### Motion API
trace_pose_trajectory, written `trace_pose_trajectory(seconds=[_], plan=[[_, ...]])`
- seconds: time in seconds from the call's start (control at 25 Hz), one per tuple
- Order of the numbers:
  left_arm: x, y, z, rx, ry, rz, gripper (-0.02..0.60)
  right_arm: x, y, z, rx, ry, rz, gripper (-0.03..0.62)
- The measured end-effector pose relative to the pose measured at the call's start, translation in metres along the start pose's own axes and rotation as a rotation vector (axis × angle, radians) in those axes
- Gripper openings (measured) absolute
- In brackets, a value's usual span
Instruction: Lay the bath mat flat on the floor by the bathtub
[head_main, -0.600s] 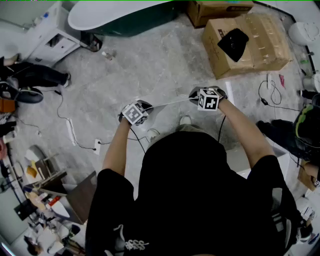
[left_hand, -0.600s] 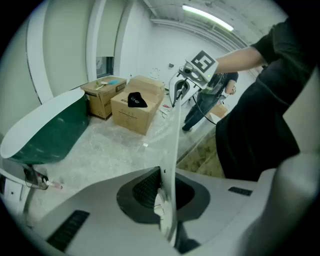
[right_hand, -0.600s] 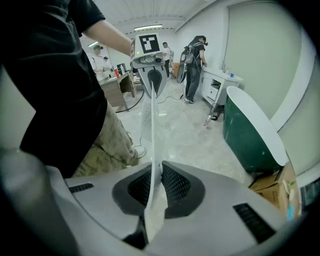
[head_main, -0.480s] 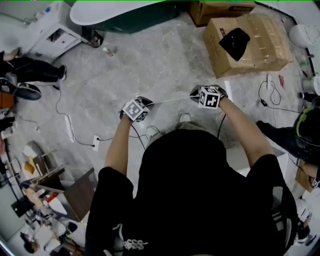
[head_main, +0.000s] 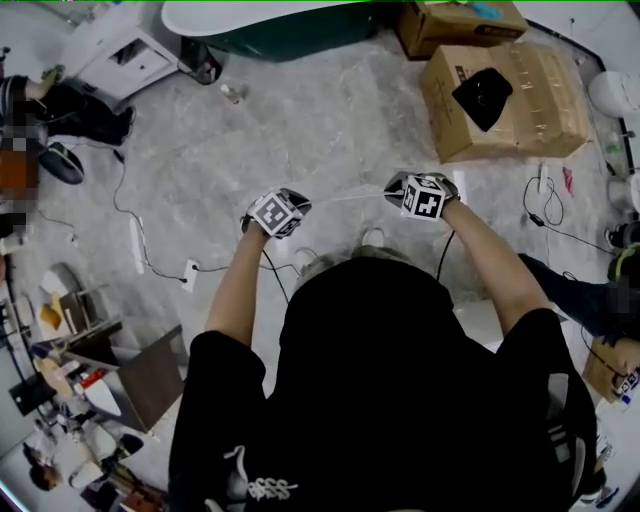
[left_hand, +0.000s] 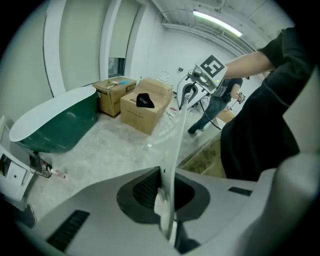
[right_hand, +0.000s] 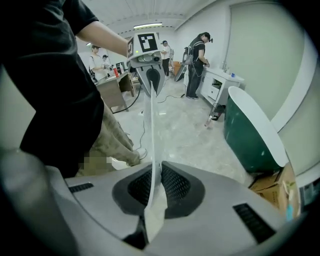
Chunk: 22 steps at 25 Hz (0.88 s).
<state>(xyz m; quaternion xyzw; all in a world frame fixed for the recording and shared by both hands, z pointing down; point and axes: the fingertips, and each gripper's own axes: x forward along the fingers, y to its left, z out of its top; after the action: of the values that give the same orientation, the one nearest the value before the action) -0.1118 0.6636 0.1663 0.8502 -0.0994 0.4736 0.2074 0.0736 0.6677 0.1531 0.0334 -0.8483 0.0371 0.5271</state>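
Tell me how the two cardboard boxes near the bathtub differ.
The nearer box is larger than the farther box. The nearer box carries a black object on top; the farther box has none. The farther box stands closer to the bathtub than the nearer box. Both are brown cardboard, on the floor.

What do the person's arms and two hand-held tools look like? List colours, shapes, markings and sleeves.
The left tool and right tool each carry a white cube with black square markers. Up close, their bodies are smooth light grey with black ribbed pads. The person wears a black short-sleeved shirt; the forearms are bare.
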Motion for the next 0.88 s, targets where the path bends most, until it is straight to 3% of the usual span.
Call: trace_pose_trajectory(seconds=[0.2, 0.4, 0.88], plan=[[0.009, -0.004, 0.014, 0.03, 0.033, -0.003, 0.026, -0.001, -0.003, -0.02, 0.045, 0.015, 0.043, 0.031], [0.017, -0.006, 0.03, 0.008, 0.026, 0.0, 0.026, -0.007, -0.007, -0.036, 0.044, 0.017, 0.059, 0.031], [0.011, -0.004, 0.094, 0.034, 0.019, 0.078, 0.026, -0.038, -0.038, -0.066, 0.004, 0.0, -0.023, 0.031]])
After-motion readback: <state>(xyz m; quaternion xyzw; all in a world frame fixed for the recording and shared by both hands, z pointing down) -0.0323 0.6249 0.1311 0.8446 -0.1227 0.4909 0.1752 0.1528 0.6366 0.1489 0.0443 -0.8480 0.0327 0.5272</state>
